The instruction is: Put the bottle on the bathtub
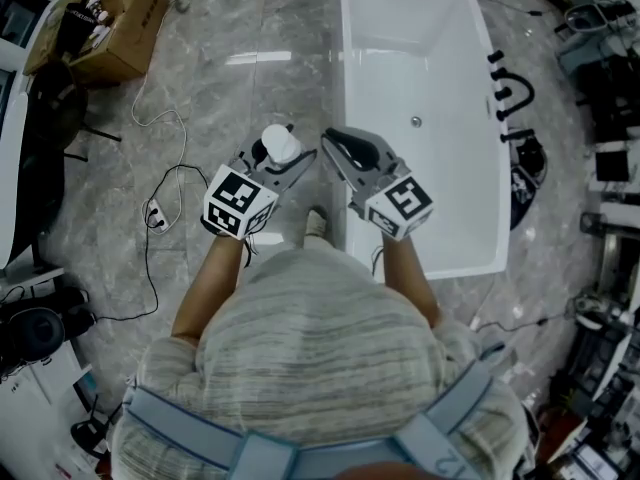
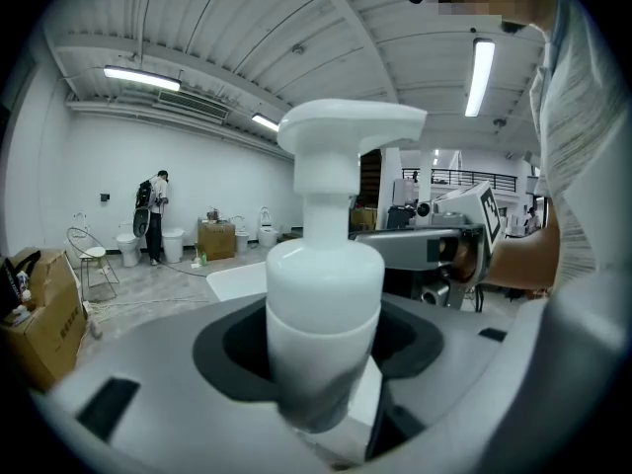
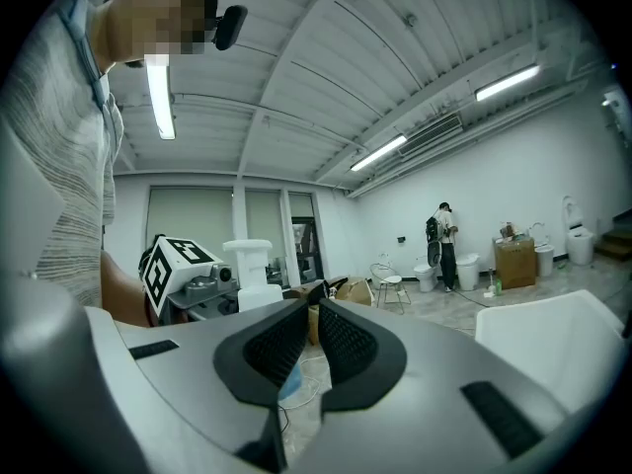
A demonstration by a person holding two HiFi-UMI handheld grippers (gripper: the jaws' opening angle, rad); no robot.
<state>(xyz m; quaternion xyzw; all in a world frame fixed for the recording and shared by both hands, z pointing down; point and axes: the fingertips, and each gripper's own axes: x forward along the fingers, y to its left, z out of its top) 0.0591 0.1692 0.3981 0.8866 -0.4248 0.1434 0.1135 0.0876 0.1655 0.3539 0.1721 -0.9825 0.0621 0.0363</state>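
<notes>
The jaws of the left gripper [image 2: 321,363] are clenched on the lower body of the white pump bottle [image 2: 324,284], which stands upright between the dark pads with its pump head on top; its long axis is vertical. The jaws of the right gripper [image 3: 310,316] are pressed almost together with nothing between them, so this hand is free. In the head view both grippers are held side by side in front of the person, the left one with the bottle over the grey floor [image 1: 220,98], and the right one just at the left long rim of the white bathtub [image 1: 347,68]. So the bathtub lies to the right of the bottle (as the head view shows it), and the empty right gripper stands between the bottle and the rim. The right hand is the nearer one to the tub, but the left hand carries the thing. I judge that the coming move is a sideways carry to the right, then setting the bottle down on the flat rim. This rim is narrow, so the bottle's base must come down level or it may tip into the basin. The rim near the person looks bare, while a black faucet [image 1: 510,93] occupies the far right side. A cable [image 1: 150,258] lies on the floor to the left, well apart.
</notes>
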